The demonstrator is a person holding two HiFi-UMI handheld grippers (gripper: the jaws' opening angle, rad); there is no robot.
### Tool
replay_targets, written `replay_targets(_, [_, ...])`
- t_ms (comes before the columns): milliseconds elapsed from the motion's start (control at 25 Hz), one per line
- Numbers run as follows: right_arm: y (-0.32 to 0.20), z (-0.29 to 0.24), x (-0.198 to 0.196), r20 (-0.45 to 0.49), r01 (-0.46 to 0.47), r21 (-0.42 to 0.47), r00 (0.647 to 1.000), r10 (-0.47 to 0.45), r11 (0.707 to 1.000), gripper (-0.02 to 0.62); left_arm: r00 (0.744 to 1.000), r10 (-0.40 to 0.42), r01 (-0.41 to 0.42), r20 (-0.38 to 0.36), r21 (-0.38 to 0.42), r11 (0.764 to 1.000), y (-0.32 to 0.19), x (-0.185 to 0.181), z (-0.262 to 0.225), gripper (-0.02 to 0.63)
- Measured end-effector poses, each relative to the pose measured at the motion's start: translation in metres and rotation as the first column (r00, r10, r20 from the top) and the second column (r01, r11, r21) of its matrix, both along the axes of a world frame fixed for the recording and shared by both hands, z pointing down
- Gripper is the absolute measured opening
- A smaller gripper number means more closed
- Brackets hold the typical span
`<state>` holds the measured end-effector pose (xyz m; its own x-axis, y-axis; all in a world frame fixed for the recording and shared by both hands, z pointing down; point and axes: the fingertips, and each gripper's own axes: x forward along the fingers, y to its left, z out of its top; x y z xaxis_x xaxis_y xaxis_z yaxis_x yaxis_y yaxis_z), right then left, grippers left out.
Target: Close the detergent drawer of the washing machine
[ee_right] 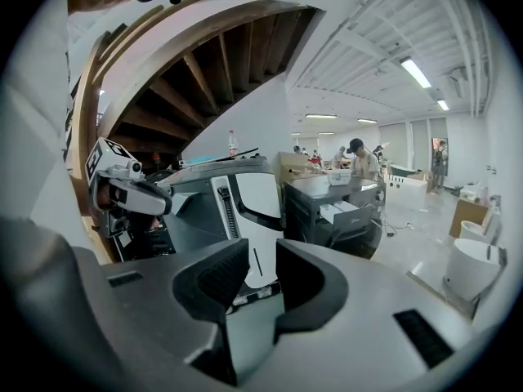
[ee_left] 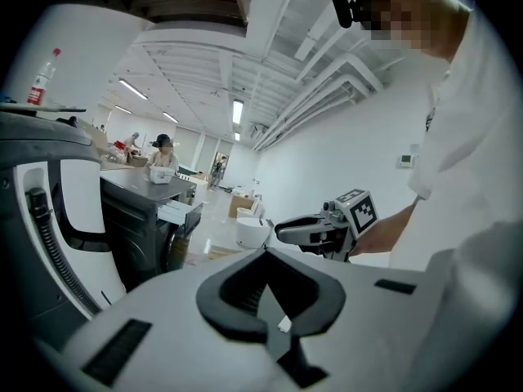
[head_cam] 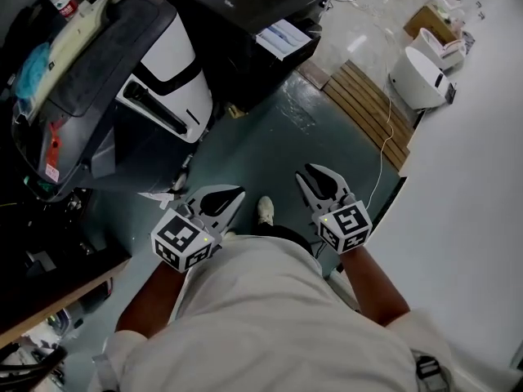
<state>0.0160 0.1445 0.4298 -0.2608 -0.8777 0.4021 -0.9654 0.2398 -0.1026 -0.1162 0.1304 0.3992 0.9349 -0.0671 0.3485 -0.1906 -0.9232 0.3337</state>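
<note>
Approach stage: the detergent drawer is jutting open from the washing machine, well apart from both grippers. Left gripper jaws are pressing together, right gripper jaws are standing partly spread, both empty. The next move is probably calling for a reach and push on the drawer front

The right gripper occupies the lower centre. Its jaws stand apart, with nothing between them. Beyond them stands a dark and white appliance, with a bottle on its top. Just to its right stands the dark washer; its white drawer is pulled out. The left gripper is at the left. A white round unit stands on the floor at the right edge.
</note>
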Motion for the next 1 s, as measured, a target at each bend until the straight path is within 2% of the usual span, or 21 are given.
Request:
replay_targets(280, [-0.046,0.011,0.054,0.022,0.065,0.014,0.998,-0.065,0.998,0.089,0.997,-0.071,0.071,0.009,0.025,0.997,-0.030,0.055,-0.006,-0.006])
replay_targets(480, [-0.076,0.019,0.078,0.026,0.108,0.022,0.994,-0.109,0.994,0.089,0.992,-0.128,0.128,-0.008,0.034,0.991,-0.049,0.077,-0.009,-0.006])
replay_targets(720, [-0.108,0.026,0.086,0.033,0.099,0.012,0.995,-0.099,0.995,0.089,0.990,-0.139,0.139,-0.009,0.021,0.990,-0.076,0.077,-0.006,-0.006])
replay_targets(1000, [-0.148,0.023,0.075,0.014,0.054,0.003,0.998,-0.054,0.999,0.089,0.995,-0.096,0.096,-0.034,-0.001,0.995,-0.122,0.064,-0.008,-0.006])
